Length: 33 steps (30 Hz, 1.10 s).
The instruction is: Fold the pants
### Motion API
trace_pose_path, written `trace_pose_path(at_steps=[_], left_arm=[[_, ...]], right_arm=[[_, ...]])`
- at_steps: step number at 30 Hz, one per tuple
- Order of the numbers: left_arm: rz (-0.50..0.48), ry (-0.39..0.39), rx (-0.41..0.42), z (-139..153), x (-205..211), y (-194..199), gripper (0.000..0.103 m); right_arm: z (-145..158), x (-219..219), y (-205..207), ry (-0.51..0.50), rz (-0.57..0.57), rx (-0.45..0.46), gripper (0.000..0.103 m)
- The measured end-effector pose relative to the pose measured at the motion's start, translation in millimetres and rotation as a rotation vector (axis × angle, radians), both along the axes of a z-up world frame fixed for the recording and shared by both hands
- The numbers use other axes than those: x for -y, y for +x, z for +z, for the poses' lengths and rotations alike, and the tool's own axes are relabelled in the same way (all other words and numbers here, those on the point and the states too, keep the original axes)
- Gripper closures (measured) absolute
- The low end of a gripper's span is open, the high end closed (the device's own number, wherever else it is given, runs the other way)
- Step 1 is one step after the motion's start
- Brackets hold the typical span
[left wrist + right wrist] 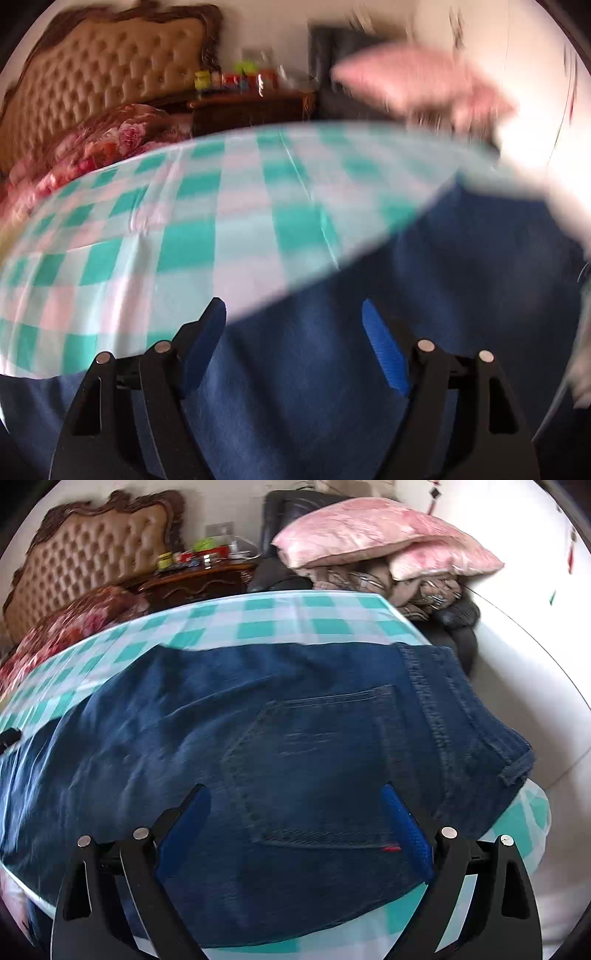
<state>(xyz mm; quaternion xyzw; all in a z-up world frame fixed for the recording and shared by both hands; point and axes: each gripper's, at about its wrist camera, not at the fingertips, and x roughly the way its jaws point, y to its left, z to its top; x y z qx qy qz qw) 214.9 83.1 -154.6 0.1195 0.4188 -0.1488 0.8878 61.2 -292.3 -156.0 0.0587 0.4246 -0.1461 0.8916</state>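
Observation:
Dark blue jeans (280, 731) lie flat on a table covered with a teal and white checked cloth (258, 624). The back pocket (314, 771) faces up and the waistband (461, 709) is at the right. My right gripper (293, 794) is open just above the pocket area, holding nothing. In the blurred left wrist view the jeans (406, 295) fill the lower right over the cloth (184, 221). My left gripper (293, 310) is open above the jeans' edge, holding nothing.
A tufted headboard (92, 550) and a red floral blanket (66, 627) are at the far left. A wooden nightstand (199, 579) holds small items. Pink pillows (369, 535) lie piled on a dark chair behind the table. The table's right edge is near the waistband.

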Motion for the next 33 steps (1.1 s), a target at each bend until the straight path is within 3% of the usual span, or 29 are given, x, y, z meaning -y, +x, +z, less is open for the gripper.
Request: trace_pose_path(at_steps=[1, 2, 6, 9, 12, 14, 15, 17, 20, 22, 24, 28, 33], left_arm=[[0.086, 0.125, 0.017, -8.8, -4.6, 1.0, 0.022], [0.173, 0.125, 0.050, -5.9, -17.9, -1.0, 0.015], [0.558, 0.053, 0.024, 1.0, -108.4, -17.0, 0.015], [0.637, -0.054, 0.010, -1.4, -159.5, -40.6, 0.017], [0.722, 0.014, -0.010, -8.3, -202.4, -60.0, 0.017], [0.840, -0.002, 0.034, -1.7, -235.4, -80.4, 0.017], [0.909, -0.048, 0.079, 7.2, -254.4, -93.3, 0.019], [0.982, -0.079, 0.127, 19.1, -272.9, -112.4, 0.019], [0.955, -0.125, 0.231, 36.5, -270.9, -145.5, 0.019], [0.848, -0.171, 0.307, 46.2, -243.6, -168.3, 0.018], [0.733, -0.227, 0.270, 43.6, -218.4, -167.6, 0.013], [0.546, -0.274, 0.206, 36.8, -149.4, -166.5, 0.013], [0.430, -0.262, 0.132, 29.1, -83.1, -156.8, 0.013]], right_arm=[[-1.1, -1.1, 1.2, 0.007, 0.002, -0.005, 0.014], [-1.8, -4.3, 1.8, 0.015, 0.001, -0.011, 0.014], [-3.6, -2.5, -0.6, 0.001, -0.030, -0.023, 0.014], [-10.1, 7.3, -0.5, -0.002, -0.067, -0.055, 0.014], [-20.2, 12.2, 0.0, -0.022, -0.079, -0.107, 0.013], [-21.7, 12.5, -3.6, -0.041, -0.082, -0.095, 0.012], [-23.3, 13.4, -4.6, -0.035, -0.084, -0.092, 0.012], [-25.1, 15.0, -4.4, -0.025, -0.088, -0.093, 0.011], [-26.0, 14.4, -5.2, -0.029, -0.087, -0.086, 0.011], [-28.0, 13.4, -8.1, -0.039, -0.076, -0.067, 0.011], [-28.6, 14.0, -7.8, -0.035, -0.081, -0.063, 0.009], [-22.7, 16.0, -6.1, -0.030, -0.098, -0.077, 0.009], [-7.8, 48.2, -34.1, -0.118, -0.227, 0.009, 0.009]])
